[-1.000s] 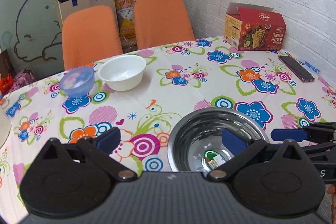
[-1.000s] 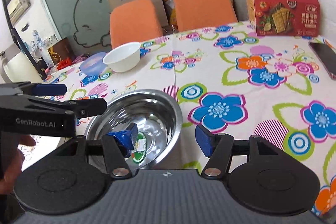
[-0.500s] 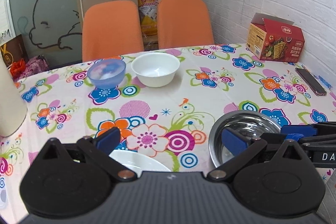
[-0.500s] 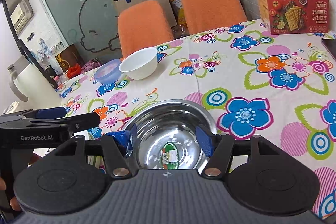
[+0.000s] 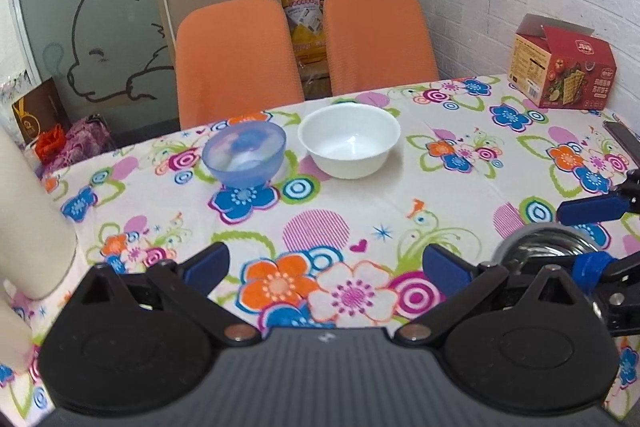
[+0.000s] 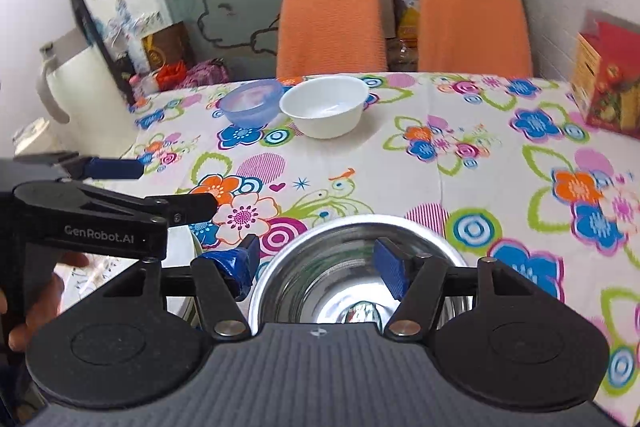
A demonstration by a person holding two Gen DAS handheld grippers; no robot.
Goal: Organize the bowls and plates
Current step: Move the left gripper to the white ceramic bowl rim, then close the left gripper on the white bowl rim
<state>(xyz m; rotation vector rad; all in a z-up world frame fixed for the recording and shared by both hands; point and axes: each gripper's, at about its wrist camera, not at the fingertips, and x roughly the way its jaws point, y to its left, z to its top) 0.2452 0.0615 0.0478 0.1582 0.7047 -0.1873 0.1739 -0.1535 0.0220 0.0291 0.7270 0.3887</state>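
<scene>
A steel bowl (image 6: 356, 267) sits on the flowered tablecloth (image 6: 460, 155) right under my right gripper (image 6: 316, 267). That gripper is open, one pad outside the bowl's left rim and the other over its hollow, neither pressing. My left gripper (image 5: 326, 263) is open and empty above the cloth; the right wrist view shows it at the left (image 6: 160, 187), held by a hand (image 6: 36, 311). Side by side at the far edge stand a translucent blue bowl (image 5: 244, 155) and a white bowl (image 5: 350, 141). The right gripper (image 5: 590, 233) covers part of the steel bowl (image 5: 536, 239).
A red cracker box (image 5: 560, 75) and a dark phone (image 5: 624, 143) lie at the far right by the brick wall. Two orange chairs (image 5: 236, 59) stand behind the table. A white jug (image 6: 52, 83) is at the left edge. Something white (image 6: 186, 247) shows under the left gripper.
The left gripper drew away to the left, so the steel bowl slid to its view's right edge. The right gripper shifted left across the steel bowl and rolled; the bowl stayed put.
</scene>
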